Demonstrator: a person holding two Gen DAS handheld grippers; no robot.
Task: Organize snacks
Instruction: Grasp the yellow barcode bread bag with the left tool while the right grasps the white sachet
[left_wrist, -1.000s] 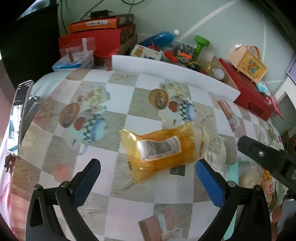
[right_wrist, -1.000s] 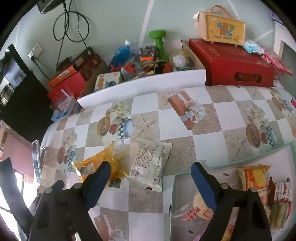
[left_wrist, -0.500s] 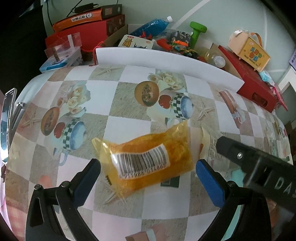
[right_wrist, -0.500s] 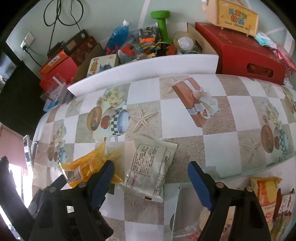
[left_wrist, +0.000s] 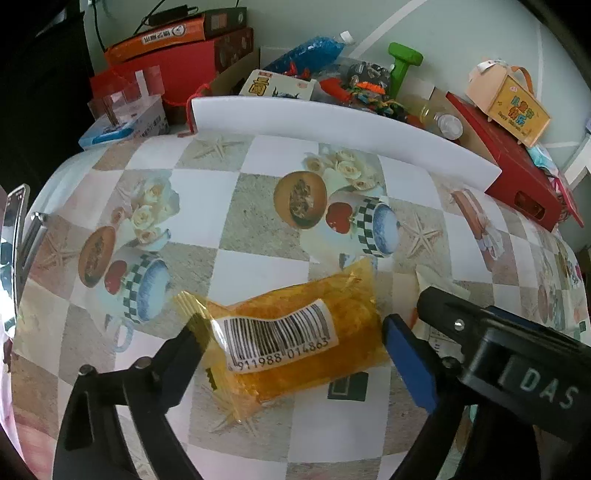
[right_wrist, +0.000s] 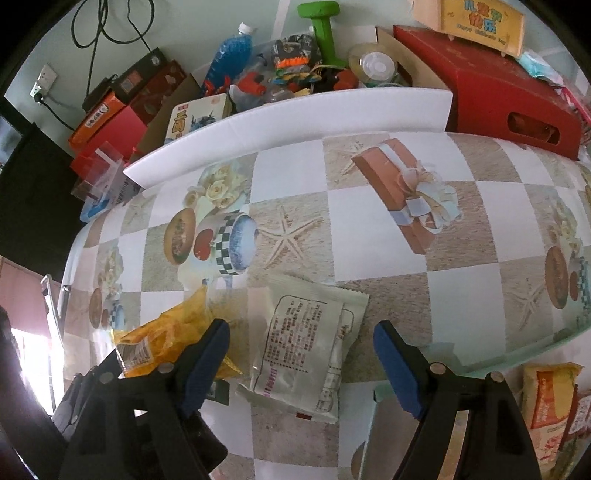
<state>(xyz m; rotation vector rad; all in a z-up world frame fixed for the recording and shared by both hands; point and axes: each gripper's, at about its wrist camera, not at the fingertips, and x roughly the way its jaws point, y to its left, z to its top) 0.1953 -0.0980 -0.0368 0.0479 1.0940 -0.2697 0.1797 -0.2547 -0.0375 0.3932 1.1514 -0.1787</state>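
Snacks on the patterned desk (left_wrist: 266, 206): orange packet (left_wrist: 295, 339) lies lengthwise between the just-narrowing, unclenched jaws of the left gripper (left_wrist: 295, 349); white packet (right_wrist: 306, 347) sits between the right gripper's (right_wrist: 301, 350) released jaws.

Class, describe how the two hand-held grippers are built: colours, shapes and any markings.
Each hand-held gripper, left and right, has black angular plastic fingers with round silver rivets and flat blue pads. In the left view, the right one's black body shows white letters "DAS".
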